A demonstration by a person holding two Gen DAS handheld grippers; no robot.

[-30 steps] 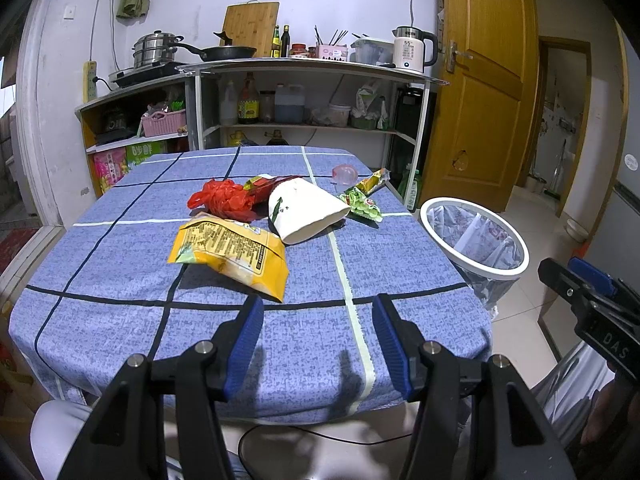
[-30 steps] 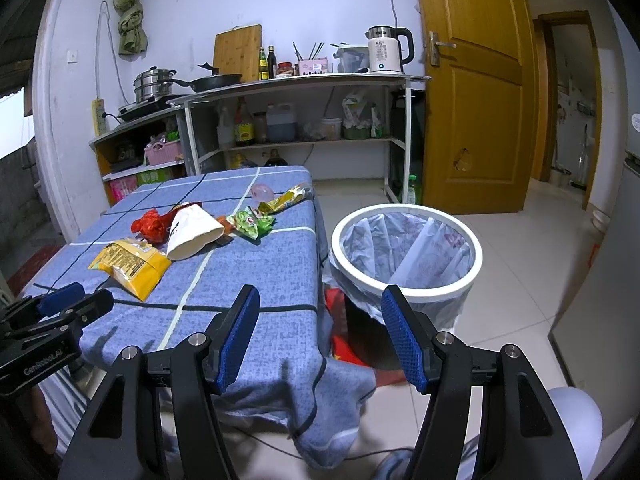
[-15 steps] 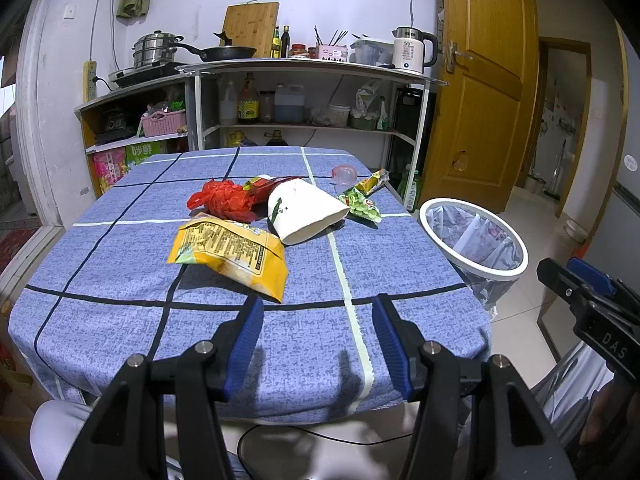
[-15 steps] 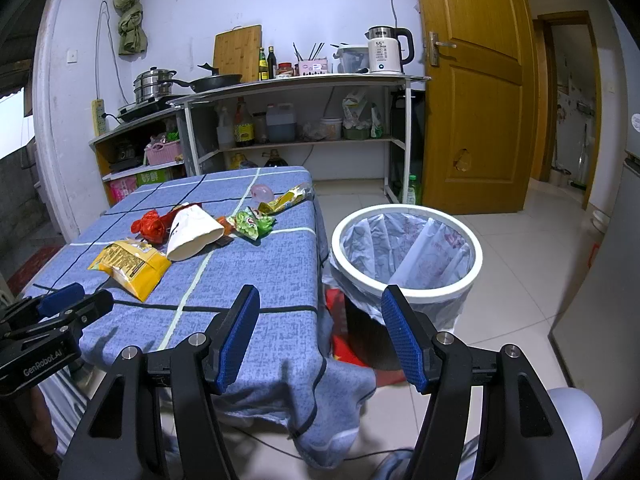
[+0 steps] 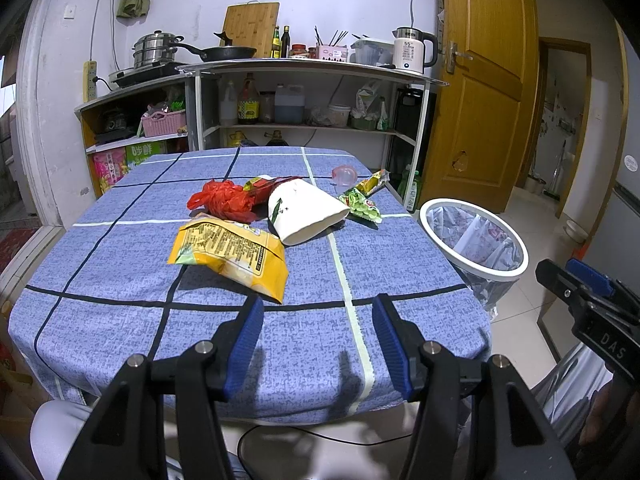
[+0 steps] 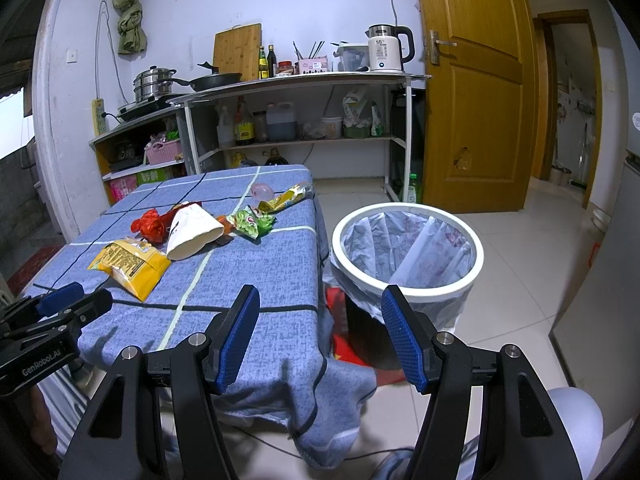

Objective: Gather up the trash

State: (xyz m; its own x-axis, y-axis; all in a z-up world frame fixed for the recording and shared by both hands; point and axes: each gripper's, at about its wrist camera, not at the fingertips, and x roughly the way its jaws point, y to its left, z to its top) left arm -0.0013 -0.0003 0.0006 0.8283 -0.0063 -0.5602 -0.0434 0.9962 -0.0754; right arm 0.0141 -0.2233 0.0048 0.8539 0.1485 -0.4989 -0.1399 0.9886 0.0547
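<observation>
Here my left gripper (image 5: 318, 338) hovers level at the desk (image 5: 120, 320) edge, fingers spread and empty; my right gripper (image 6: 320, 338), likewise spread, faces the bin (image 6: 408, 290).

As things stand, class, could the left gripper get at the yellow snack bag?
Probably yes. The left gripper is open and empty, and the yellow snack bag lies just ahead on the blue tablecloth, with nothing between them.
</observation>
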